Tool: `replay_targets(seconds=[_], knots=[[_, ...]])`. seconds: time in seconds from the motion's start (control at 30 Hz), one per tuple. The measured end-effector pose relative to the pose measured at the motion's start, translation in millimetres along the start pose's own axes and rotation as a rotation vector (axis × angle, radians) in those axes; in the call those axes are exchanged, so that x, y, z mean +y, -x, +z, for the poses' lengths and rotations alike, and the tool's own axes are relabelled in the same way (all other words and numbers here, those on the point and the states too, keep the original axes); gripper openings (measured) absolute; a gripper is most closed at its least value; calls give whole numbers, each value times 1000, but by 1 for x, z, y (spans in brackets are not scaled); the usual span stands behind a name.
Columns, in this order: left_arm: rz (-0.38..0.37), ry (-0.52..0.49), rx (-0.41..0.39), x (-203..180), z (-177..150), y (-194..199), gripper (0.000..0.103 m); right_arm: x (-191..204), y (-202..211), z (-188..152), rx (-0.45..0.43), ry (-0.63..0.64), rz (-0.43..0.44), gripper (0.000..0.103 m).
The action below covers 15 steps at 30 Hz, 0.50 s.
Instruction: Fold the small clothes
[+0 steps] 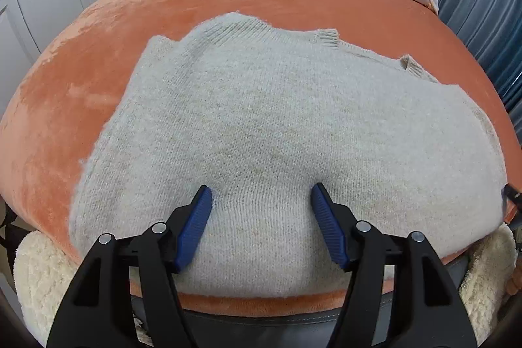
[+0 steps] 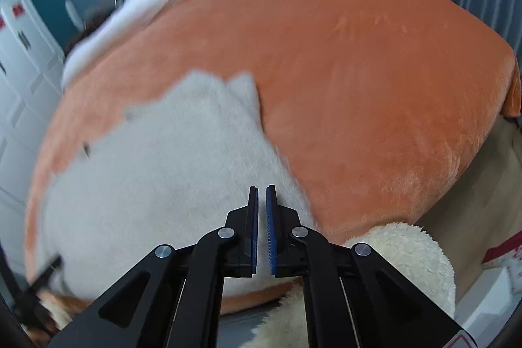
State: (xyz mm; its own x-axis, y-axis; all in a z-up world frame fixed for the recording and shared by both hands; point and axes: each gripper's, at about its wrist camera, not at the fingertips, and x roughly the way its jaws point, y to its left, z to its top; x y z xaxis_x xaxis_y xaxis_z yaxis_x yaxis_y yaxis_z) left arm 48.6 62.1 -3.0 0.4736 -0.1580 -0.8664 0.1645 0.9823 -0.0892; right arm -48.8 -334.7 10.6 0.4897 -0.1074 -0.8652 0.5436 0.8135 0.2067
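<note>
We see the grey knit sweater [image 1: 261, 126] spread flat on the orange bed cover [image 1: 98, 54], near edge toward us. Left tool [image 1: 261, 204] released, fingers spread over the hem, probably to smooth it. Right tool [image 2: 262, 204] almost clenched, grasping nothing, above the sweater's right edge.

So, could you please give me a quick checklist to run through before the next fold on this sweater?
1. Sweater lies flat on the orange blanket: ok.
2. Left gripper open over the near part: ok.
3. Right gripper open to grasp: not ok, nearly closed, holding nothing.
4. Sleeves tucked in: cannot tell.
5. Blanket beyond the collar bare for folding: ok.
</note>
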Motion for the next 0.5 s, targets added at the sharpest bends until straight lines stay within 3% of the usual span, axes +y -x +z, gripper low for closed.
replay_targets(seconds=[0.03, 0.07, 0.17, 0.23, 0.33, 0.4, 0.5], knots=[[7, -7, 2, -1, -1, 1, 61, 1, -21, -4, 74, 8, -14, 5], [13, -11, 4, -2, -1, 0, 62, -5, -26, -3, 85, -40, 8, 5], [31, -13, 9, -4, -2, 2, 62, -6, -2, 10, 37, -107, 20, 4], [31, -15, 10, -4, -4, 4, 63, 2, 7, 5, 7, -52, -14, 6], [32, -17, 8, -5, -4, 4, 64, 8, -26, -13, 103, 28, -79, 7], [36, -20, 11, -6, -4, 5, 64, 10, -12, -9, 64, 11, -79, 7], [24, -11, 9, -2, -7, 9, 66, 16, 18, -11, 1, 23, -9, 10]])
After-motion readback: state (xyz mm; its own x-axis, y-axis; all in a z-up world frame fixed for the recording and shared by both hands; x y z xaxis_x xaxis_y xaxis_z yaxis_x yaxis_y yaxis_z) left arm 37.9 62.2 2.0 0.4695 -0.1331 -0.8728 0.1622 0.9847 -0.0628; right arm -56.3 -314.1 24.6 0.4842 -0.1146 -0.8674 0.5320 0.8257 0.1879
